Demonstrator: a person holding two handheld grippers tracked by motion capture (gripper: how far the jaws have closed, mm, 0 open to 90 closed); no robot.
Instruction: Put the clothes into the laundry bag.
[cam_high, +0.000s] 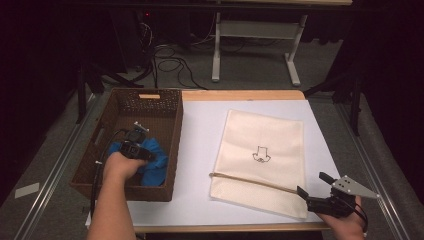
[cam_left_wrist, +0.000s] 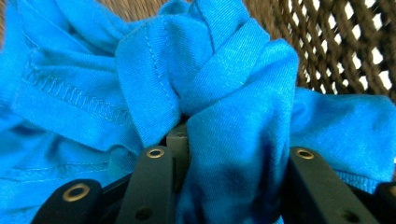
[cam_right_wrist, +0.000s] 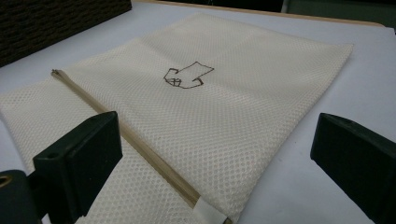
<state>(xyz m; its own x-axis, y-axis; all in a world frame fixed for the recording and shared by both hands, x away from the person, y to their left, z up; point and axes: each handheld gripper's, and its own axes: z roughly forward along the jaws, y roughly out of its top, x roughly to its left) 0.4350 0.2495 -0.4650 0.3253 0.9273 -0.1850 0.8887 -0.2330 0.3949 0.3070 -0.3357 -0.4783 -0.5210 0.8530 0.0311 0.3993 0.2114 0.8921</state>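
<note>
The crumpled bright blue cotton garment (cam_left_wrist: 224, 93) lies inside the brown woven basket (cam_high: 165, 102), bunched between your left gripper's (cam_high: 134, 149) jaws; your right gripper (cam_high: 320, 192) waits wide apart beside the cream mesh zip bag (cam_high: 265, 150).

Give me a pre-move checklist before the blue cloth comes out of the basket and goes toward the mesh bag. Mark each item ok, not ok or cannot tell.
1. Left gripper has the blue cloth: ok, a fold is pinched between its jaws.
2. All the cloth is gathered: cannot tell, much of it lies loose around the jaws.
3. Cloth clear of the wicker basket weave: cannot tell.
4. Mesh bag lies flat on the white sheet: ok.
5. Bag's zipper is open to take the cloth: not ok, it looks closed.
6. Right gripper ready at the bag's zipper end: ok, jaws wide open, holding nothing.
</note>
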